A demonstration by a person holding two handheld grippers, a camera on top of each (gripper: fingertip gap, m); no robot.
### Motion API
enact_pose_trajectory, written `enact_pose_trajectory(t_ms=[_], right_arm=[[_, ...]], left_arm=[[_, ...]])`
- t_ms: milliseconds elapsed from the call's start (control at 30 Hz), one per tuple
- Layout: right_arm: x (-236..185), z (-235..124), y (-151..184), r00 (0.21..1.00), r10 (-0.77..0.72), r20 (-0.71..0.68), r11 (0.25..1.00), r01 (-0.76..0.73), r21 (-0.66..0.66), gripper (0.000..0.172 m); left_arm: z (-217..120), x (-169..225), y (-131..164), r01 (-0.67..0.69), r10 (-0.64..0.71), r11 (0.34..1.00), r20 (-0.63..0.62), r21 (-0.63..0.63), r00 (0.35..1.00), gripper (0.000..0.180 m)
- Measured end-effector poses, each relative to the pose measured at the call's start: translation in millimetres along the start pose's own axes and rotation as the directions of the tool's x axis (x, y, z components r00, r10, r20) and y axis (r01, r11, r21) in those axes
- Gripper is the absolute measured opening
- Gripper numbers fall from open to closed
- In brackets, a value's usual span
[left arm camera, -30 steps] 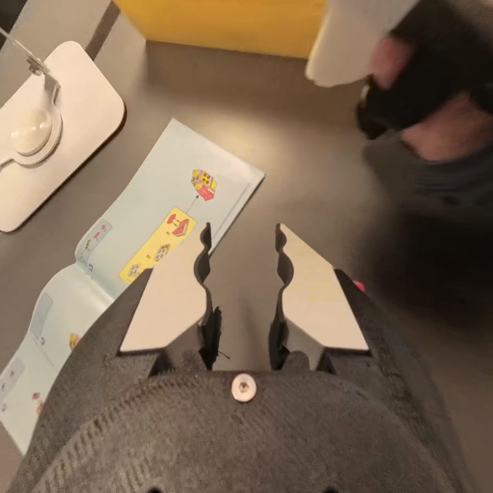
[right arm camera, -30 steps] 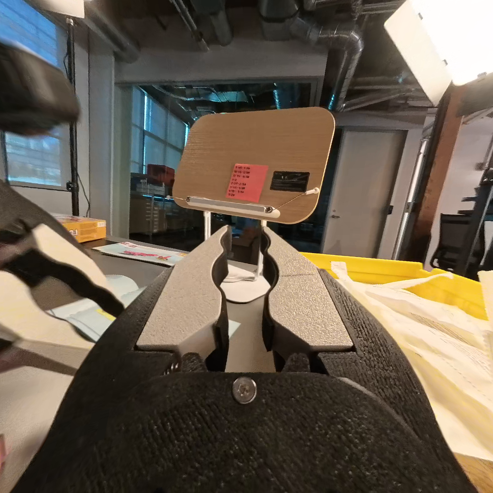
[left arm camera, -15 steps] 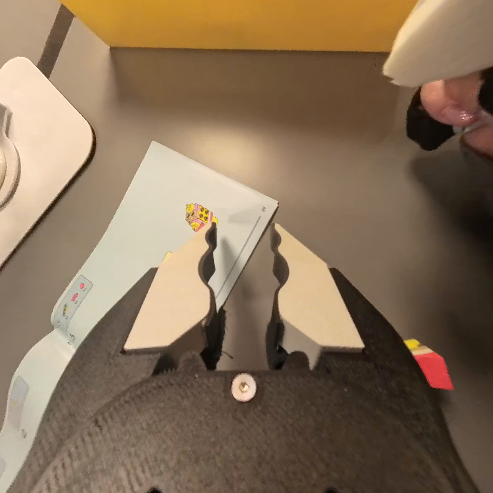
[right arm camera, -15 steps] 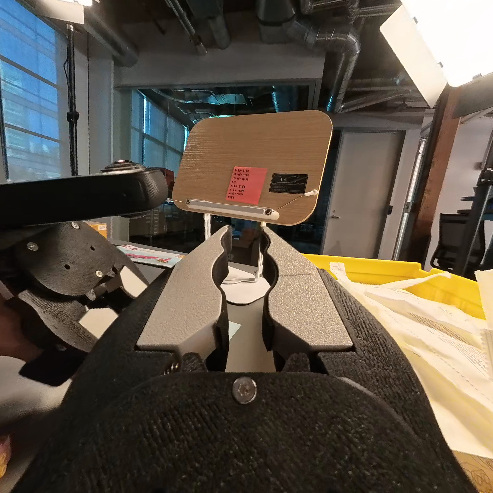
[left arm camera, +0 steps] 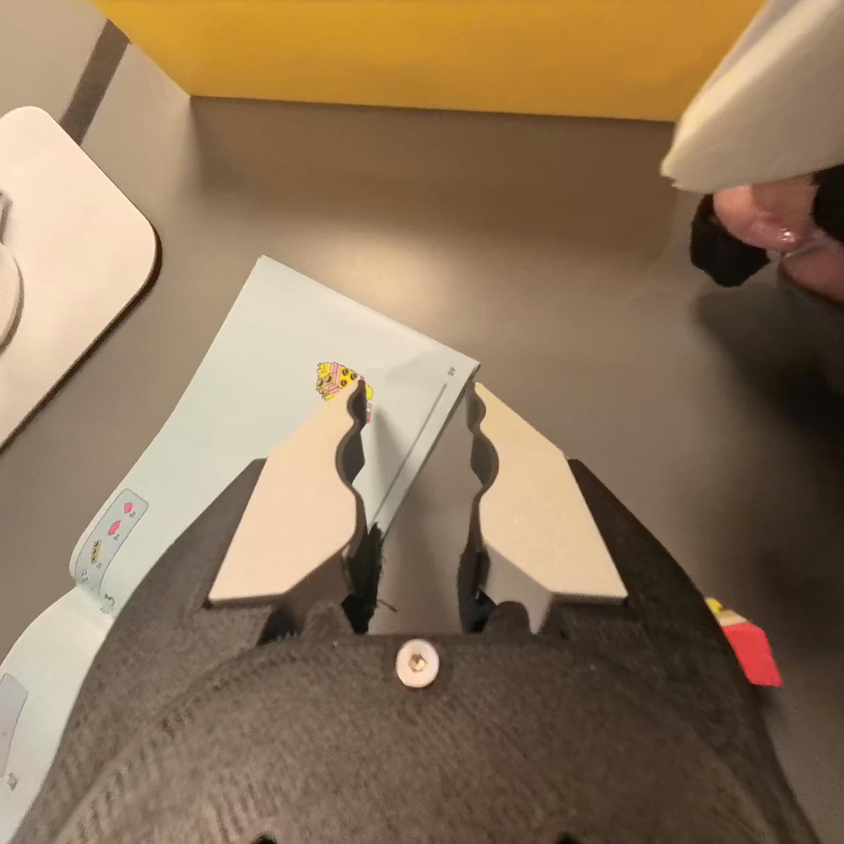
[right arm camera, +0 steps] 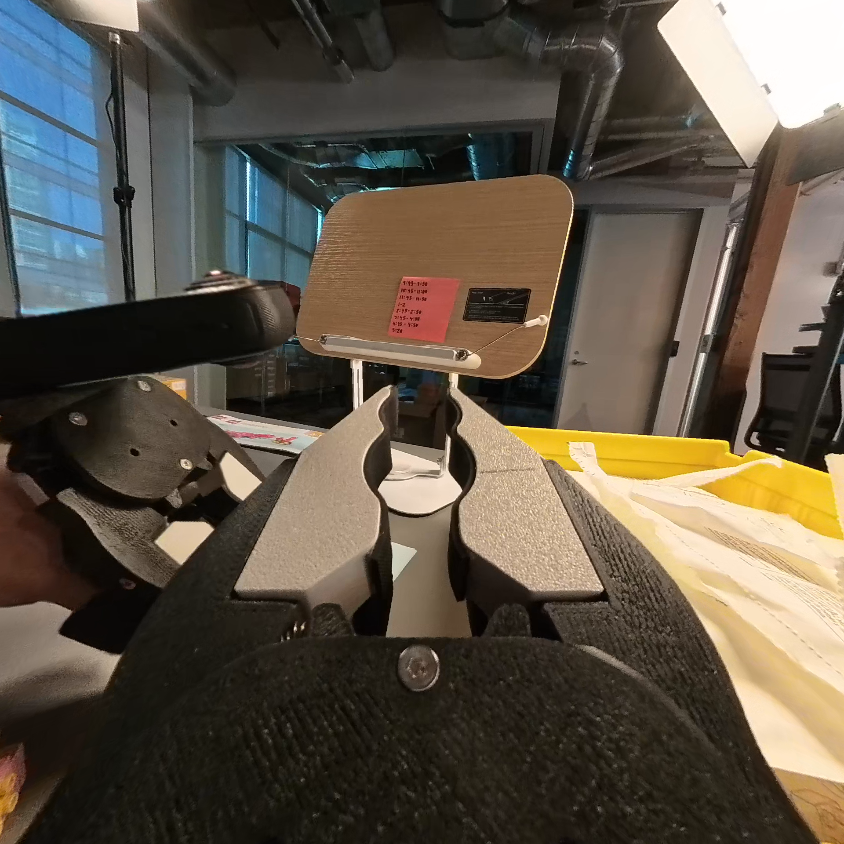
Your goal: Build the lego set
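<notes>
In the left wrist view my left gripper (left arm camera: 418, 388) is open over a light blue instruction booklet (left arm camera: 283, 388) lying open on the dark table (left arm camera: 525, 237). Its left fingertip (left arm camera: 356, 397) is above the page. Its right fingertip (left arm camera: 479, 397) is just off the booklet's right edge, so the page corner lies between the pads without being pressed. In the right wrist view my right gripper (right arm camera: 421, 393) is open with a narrow gap and nothing in it. It is level and points at a wooden book stand (right arm camera: 438, 255). The left gripper (right arm camera: 137, 456) shows at its left.
A yellow bin (right arm camera: 639, 452) with white paper bags (right arm camera: 708, 571) stands to the right; its wall (left arm camera: 411, 55) is beyond the booklet. The stand's white base (left arm camera: 68, 237) is at the left. A red brick (left arm camera: 749, 657) lies at the lower right. Another booklet (right arm camera: 265, 434) lies farther back. The tips of one gripper are about 15 cm away from the tips of the other.
My left gripper moved over the booklet until the page's right corner lay between its fingers; the jaws narrowed a little, then widened again. The right gripper has hardly moved.
</notes>
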State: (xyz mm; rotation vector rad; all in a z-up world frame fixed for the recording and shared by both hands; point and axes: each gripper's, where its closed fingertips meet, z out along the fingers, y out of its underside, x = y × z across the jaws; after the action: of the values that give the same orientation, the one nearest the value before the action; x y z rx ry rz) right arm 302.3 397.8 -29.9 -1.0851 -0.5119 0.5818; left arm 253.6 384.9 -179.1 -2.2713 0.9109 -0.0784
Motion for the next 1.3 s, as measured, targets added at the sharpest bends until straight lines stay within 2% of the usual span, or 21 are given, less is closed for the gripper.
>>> enact_pose_trajectory(t_ms=[100,267,367,733,967,1200,1300], right_arm=[[0.0,0.1,0.3,1.0,0.004,0.002,1.0,-0.004,-0.002,0.017],[-0.9,0.6,1.5,1.0,0.007,0.006,1.0,-0.007,-0.009,0.017],[-2.4,1.2,2.8,1.0,0.001,0.011,1.0,-0.001,-0.016,0.017],[-4.1,2.1,6.0,1.0,-0.001,0.019,0.999,0.002,-0.033,0.017],[-7.4,2.7,7.9,0.999,-0.014,0.032,0.999,0.015,-0.047,0.017],[-8.0,3.2,9.4,0.999,-0.01,0.037,0.998,0.012,-0.055,0.016],[-8.2,3.2,9.8,0.999,-0.011,0.038,0.998,0.014,-0.057,0.016]], left_arm=[[3.6,2.1,-0.1,0.06,-0.06,0.998,-0.045,-0.008,0.997,0.045],[3.9,3.1,1.7,0.198,-0.196,0.98,-0.119,0.008,0.973,0.035],[2.0,0.4,3.7,0.228,-0.224,0.973,-0.124,0.017,0.967,0.022],[-6.0,-1.1,2.3,0.369,-0.351,0.928,-0.205,0.055,0.914,0.013],[-8.0,-0.1,0.4,0.39,-0.365,0.918,-0.233,0.069,0.901,0.022],[-15.4,-10.2,-4.9,0.348,-0.326,0.929,-0.171,0.123,0.93,0.023],[-13.8,-14.6,-0.9,0.302,-0.29,0.946,-0.112,0.114,0.95,0.016]])
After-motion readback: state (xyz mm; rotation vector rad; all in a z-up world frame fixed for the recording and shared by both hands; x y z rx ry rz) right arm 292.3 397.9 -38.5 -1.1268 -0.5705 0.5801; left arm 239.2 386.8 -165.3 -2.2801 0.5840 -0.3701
